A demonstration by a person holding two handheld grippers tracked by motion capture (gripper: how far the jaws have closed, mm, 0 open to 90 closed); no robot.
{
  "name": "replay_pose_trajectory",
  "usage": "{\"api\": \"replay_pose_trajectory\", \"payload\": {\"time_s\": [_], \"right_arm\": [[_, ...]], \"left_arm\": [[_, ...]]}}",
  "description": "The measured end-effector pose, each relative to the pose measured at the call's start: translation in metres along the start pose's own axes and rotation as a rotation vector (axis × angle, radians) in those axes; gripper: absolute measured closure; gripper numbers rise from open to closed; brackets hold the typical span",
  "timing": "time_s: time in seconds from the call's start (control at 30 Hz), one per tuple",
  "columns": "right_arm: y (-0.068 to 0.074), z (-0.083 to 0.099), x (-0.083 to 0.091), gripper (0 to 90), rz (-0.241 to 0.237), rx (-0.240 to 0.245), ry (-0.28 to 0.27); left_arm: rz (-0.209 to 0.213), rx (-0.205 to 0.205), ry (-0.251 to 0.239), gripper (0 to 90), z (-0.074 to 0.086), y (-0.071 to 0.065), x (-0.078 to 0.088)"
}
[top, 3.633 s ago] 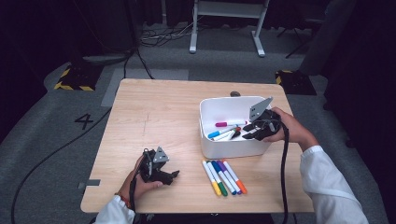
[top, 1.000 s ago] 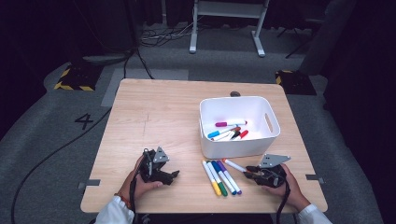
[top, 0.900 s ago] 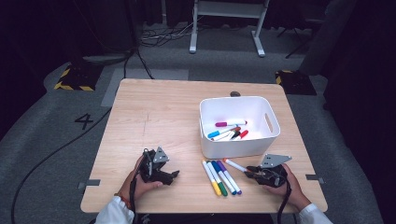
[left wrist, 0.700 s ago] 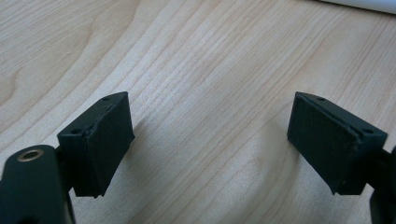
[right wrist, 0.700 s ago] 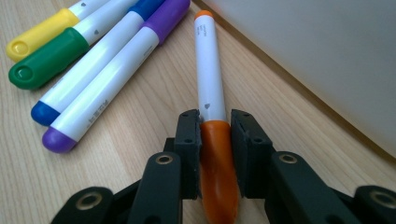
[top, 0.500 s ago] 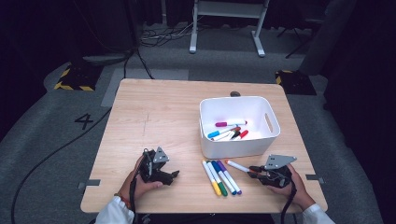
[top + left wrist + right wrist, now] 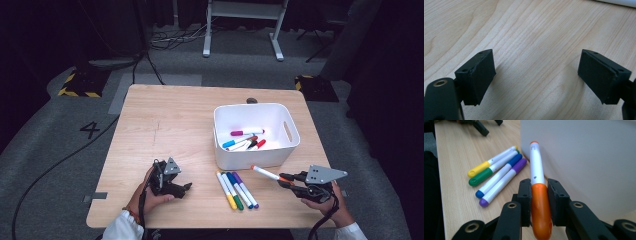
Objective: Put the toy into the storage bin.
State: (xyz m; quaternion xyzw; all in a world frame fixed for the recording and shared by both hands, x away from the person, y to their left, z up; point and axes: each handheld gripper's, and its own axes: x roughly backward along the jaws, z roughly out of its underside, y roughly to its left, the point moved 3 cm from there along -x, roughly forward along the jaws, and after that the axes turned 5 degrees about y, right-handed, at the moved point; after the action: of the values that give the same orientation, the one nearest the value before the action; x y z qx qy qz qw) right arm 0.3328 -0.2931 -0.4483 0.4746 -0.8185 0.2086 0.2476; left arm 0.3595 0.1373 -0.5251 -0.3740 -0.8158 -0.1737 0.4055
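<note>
Right gripper view: our right gripper (image 7: 539, 195), clamped on the orange marker (image 7: 537, 185), should clear the white bin (image 7: 256, 137) rim before release, while the left gripper (image 7: 536, 75) rests with jaws apart.

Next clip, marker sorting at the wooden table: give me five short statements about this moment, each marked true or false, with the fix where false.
1. The right tongs are shut on the orange-capped white marker. True.
2. The left tongs hold a marker. False: they are open over the bare light wooden table.
3. Four markers lie side by side on the table. True: yellow, green, blue and purple.
4. The white plastic bin is empty. False: several markers lie in it.
5. The orange-capped marker is held by its white barrel. False: the pads clamp the orange cap.
</note>
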Motion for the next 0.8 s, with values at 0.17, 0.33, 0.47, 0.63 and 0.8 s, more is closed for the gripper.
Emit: {"api": "replay_pose_trajectory", "payload": {"time_s": [0.17, 0.33, 0.47, 0.63, 0.8], "right_arm": [[-0.003, -0.013, 0.016, 74.3, 0.014, 0.037, -0.042], [-0.009, -0.035, 0.032, 74.3, 0.047, 0.078, -0.072], [-0.018, -0.055, 0.041, 74.3, 0.051, 0.099, -0.089], [-0.04, -0.074, 0.04, 74.3, 0.052, 0.084, -0.079], [-0.064, -0.093, 0.029, 74.3, 0.032, 0.088, -0.03]], "left_arm": [[0.001, 0.002, 0.0, 14.5, 0.0, 0.0, 0.0], [0.001, 0.002, -0.001, 14.5, 0.0, 0.0, 0.0], [0.001, 0.002, -0.001, 14.5, 0.0, 0.0, 0.0], [0.001, 0.003, 0.0, 14.5, 0.0, 0.0, 0.0], [0.001, 0.002, 0.0, 14.4, 0.0, 0.0, 0.0]]}}
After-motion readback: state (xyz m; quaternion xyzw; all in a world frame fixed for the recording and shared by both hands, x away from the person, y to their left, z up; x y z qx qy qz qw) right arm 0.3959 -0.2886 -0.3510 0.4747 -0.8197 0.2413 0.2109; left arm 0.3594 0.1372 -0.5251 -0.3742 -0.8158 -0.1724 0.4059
